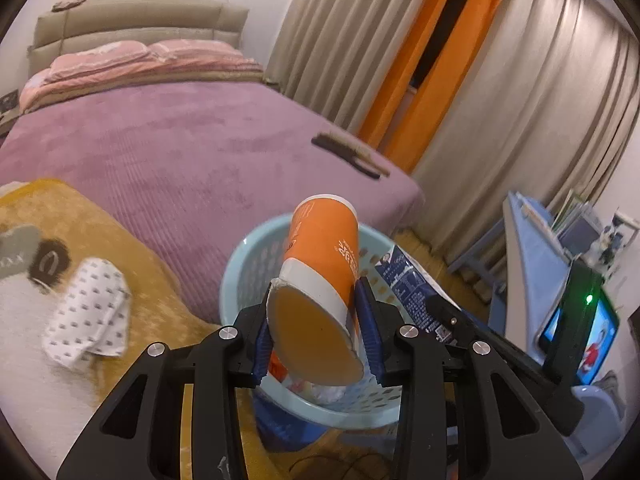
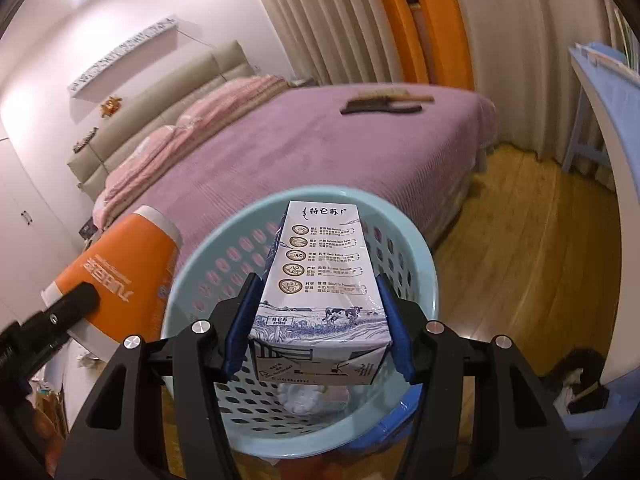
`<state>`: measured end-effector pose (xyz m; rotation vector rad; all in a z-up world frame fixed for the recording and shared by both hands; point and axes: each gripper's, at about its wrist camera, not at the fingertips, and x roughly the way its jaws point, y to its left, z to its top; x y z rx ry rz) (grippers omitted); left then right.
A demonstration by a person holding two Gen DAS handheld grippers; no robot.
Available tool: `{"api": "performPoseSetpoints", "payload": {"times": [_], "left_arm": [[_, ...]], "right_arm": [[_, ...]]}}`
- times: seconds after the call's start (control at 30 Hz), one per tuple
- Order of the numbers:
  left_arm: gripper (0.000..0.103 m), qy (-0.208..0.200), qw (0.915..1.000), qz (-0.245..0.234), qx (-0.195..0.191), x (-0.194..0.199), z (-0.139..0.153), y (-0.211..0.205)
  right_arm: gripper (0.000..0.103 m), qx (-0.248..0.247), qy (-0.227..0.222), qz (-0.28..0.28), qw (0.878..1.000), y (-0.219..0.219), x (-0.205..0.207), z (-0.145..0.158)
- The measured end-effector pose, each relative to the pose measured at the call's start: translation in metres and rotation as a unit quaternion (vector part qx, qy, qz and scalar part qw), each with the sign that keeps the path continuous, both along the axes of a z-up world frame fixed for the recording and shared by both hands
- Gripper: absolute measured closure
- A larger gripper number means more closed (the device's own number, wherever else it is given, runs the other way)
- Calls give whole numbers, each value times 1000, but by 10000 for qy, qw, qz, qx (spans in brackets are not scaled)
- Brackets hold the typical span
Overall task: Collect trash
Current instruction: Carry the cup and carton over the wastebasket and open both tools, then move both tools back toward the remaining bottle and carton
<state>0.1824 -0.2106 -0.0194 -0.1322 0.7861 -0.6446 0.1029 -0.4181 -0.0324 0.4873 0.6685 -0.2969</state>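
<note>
Only rightward: crumpled paper (image 2: pixel 302 396) in basket (image 2: pixel 416 240).

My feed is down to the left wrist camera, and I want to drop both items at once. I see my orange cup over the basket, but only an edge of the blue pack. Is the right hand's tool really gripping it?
Observer: Yes. The right gripper has both blue pads pressed on the sides of a milk carton.
Operator: Is it over the basket?
Observer: Yes, the basket rim rings the carton from this view.
Operator: Any trash I can't see?
Observer: Possibly: a dark bundle lies on the wooden floor, right of the basket.
</note>
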Motion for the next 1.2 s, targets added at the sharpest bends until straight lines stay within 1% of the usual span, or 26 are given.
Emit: {"api": "performPoseSetpoints", "payload": {"times": [0.2, 0.3, 0.37, 0.4, 0.43, 0.47, 0.67, 0.87, 1.0, 1.2], "left_arm": [[64, 46, 9995, 26, 325, 6, -16, -15], [63, 142, 9995, 34, 287, 9, -20, -14], [52, 198, 9994, 83, 269, 10, -21, -10], [38, 216, 9994, 139, 247, 9, -20, -8], [29, 189, 9994, 235, 191, 8, -18, -2], [28, 167, 9994, 266, 161, 6, -16, 1], [26, 48, 9996, 281, -10, -8, 2, 24], [23, -227, 9986, 363, -295, -32, 28, 56], [20, -461, 9967, 489, -457, -51, 46, 82], [20, -767, 9921, 804, -581, -80, 69, 129]], "right_arm": [[48, 86, 302, -55, 9995, -7, 12, -20], [47, 109, 370, -27, 9993, -6, 17, -23], [46, 105, 418, -7, 9991, -5, 19, -25], [44, 118, 415, 24, 9991, -4, 20, -25], [43, 137, 404, 44, 9991, -3, 20, -25], [43, 148, 393, 58, 9991, -4, 20, -25], [42, 144, 325, 133, 9993, 4, 12, -18], [41, -37, 123, 344, 9993, 27, 3, 7], [41, -124, -26, 540, 9985, 51, -3, 24], [39, -295, -219, 947, 9948, 96, -9, 46]]}}
